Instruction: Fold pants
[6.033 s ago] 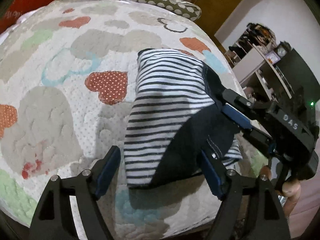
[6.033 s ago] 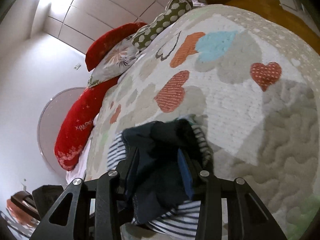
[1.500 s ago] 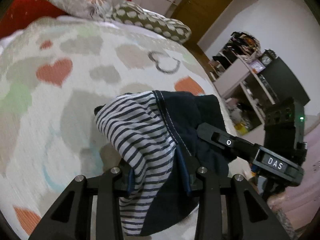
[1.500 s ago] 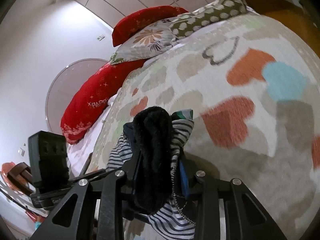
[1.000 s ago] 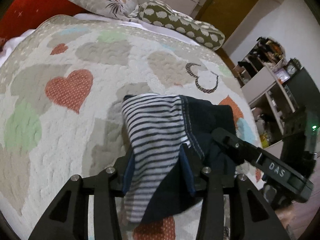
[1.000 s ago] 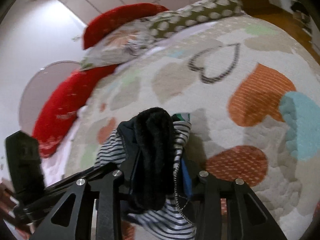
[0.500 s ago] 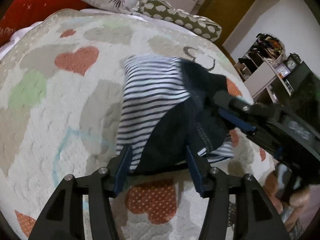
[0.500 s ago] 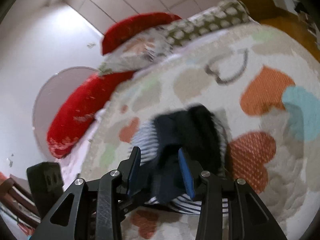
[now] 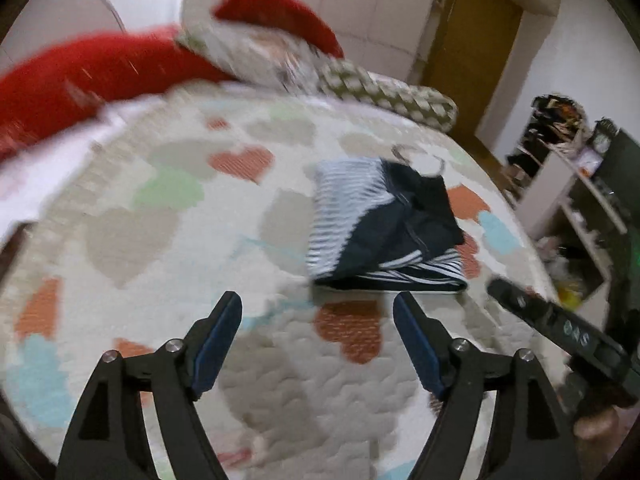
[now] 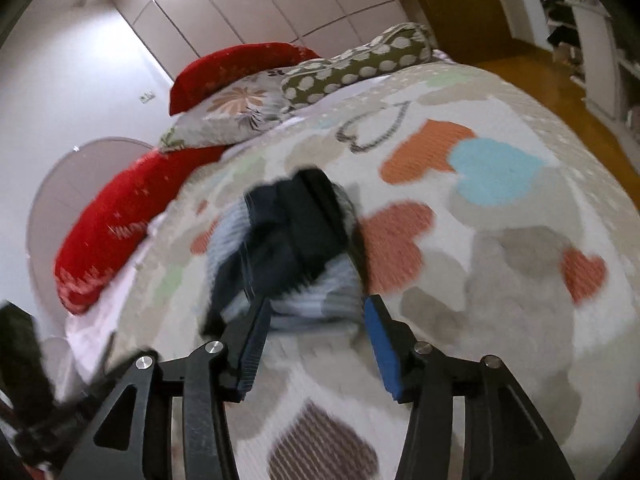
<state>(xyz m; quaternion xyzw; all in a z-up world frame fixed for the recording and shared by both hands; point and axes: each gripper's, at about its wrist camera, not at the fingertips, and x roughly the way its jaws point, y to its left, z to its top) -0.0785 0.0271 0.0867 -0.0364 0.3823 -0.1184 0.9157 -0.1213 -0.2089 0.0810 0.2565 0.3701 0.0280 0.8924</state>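
We are at a bed spread with a heart-patterned quilt (image 9: 160, 240), red and dotted pillows (image 10: 360, 64) along its far side, and the pants (image 9: 380, 232) lie on it as a compact folded bundle, navy over striped cloth. They look soft, light and floppy, so any regrasp would best pinch a doubled edge or corner. A second ago both grippers clamped the cloth; now the left gripper (image 9: 318, 344) and right gripper (image 10: 316, 340) are opening, nothing between their jaws, drawn back from the bundle.
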